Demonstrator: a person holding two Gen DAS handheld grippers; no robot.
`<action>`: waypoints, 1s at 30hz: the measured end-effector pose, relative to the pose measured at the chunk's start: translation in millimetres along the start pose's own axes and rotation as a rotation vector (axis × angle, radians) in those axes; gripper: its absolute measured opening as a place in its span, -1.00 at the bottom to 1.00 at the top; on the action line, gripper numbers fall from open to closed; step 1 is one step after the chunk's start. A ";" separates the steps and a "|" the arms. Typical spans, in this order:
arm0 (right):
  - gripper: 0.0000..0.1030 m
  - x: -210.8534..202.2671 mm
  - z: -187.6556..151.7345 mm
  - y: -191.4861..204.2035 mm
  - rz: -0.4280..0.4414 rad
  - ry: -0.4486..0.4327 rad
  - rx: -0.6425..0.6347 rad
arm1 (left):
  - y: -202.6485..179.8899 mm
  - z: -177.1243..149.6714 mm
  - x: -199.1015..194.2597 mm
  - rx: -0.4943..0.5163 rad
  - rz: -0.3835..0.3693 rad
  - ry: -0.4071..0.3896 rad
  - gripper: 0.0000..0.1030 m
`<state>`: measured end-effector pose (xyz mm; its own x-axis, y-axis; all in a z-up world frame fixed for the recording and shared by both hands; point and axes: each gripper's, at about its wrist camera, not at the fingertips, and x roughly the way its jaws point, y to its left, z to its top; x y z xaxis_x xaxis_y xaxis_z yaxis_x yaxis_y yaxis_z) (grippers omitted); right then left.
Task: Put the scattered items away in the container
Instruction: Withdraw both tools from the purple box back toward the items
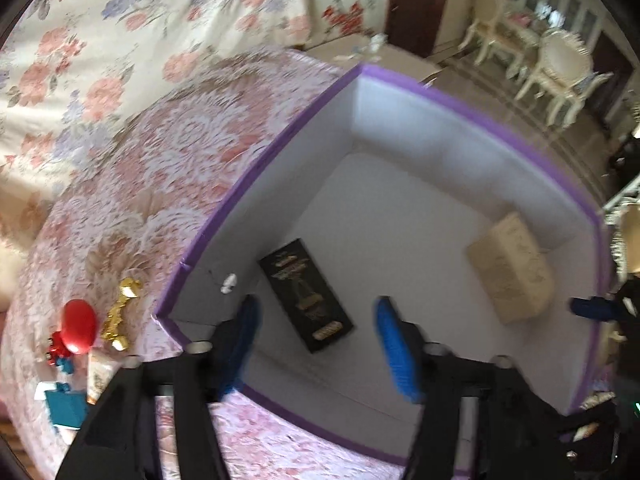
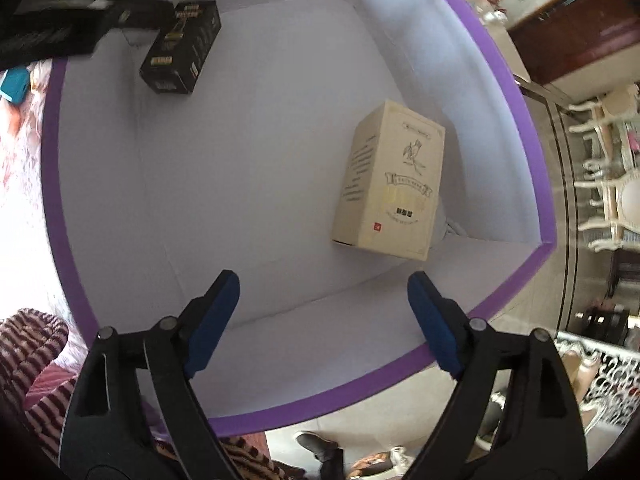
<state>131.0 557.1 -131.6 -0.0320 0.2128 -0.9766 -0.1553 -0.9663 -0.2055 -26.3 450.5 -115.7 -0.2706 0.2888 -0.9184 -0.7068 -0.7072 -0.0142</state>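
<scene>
We take the purple-rimmed white box (image 1: 276, 148) as our landmark. Two cartons lie on its floor, well apart. The black carton (image 2: 182, 46) lies flat near one corner, with gold print on its top face that we cannot read. The cream carton (image 2: 394, 178) lies near the opposite wall; we see a drawn bird, a scroll banner, a small red seal and some dark characters on it, all too blurred to read.

Our left gripper (image 1: 316, 340) hangs over the box's near wall, its blue pads spread wide and holding nothing; the black carton (image 1: 306, 294) lies below the gap between them. Our right gripper (image 2: 324, 324) hovers above the box's inside, also spread wide and empty, with the cream carton beyond its tips.

Only the left wrist view shows what lies outside the box on the floral cloth (image 1: 132, 184): a red oval thing (image 1: 79, 326), a gold figure (image 1: 120, 312) just beside it, and a teal item (image 1: 66, 406) nearer the camera. That view also shows the cream carton (image 1: 512, 268) from its end and a small white bit (image 1: 229, 283) on the box's inner wall.

Only the right wrist view shows the cream carton's printed face, a striped sleeve (image 2: 36, 360) outside the box's rim, and a dark blurred shape at the box's far corner that looks to be the other gripper.
</scene>
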 end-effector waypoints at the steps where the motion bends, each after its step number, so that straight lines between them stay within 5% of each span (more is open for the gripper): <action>1: 0.69 -2.7 -3.2 0.9 -0.002 -0.002 0.017 | -2.7 -4.0 -6.9 0.007 -0.029 -0.015 0.66; 5: 0.69 -14.8 -7.1 -3.8 -0.013 -0.031 0.096 | -12.2 -15.3 -29.7 0.051 -0.119 -0.050 0.74; 7: 0.69 -24.3 -7.8 -8.6 -0.021 -0.064 0.138 | -12.4 -19.4 -36.9 0.068 -0.157 -0.066 1.00; 17: 0.69 -72.3 -5.0 -4.2 -0.003 -0.240 0.267 | 13.3 -35.5 -71.8 0.038 -0.202 -0.173 1.00; 23: 0.69 -85.3 42.5 51.8 0.041 -0.397 0.240 | 63.0 -74.6 -100.2 -0.037 -0.154 -0.224 1.00; 30: 0.69 -98.3 77.3 163.6 0.154 -0.534 -0.028 | 167.3 -153.3 -115.8 -0.257 0.012 -0.185 1.00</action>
<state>32.4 389.3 -64.3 -0.5494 0.1056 -0.8289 -0.0835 -0.9940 -0.0713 -13.1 199.9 -72.3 -0.4084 0.3753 -0.8321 -0.5209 -0.8444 -0.1252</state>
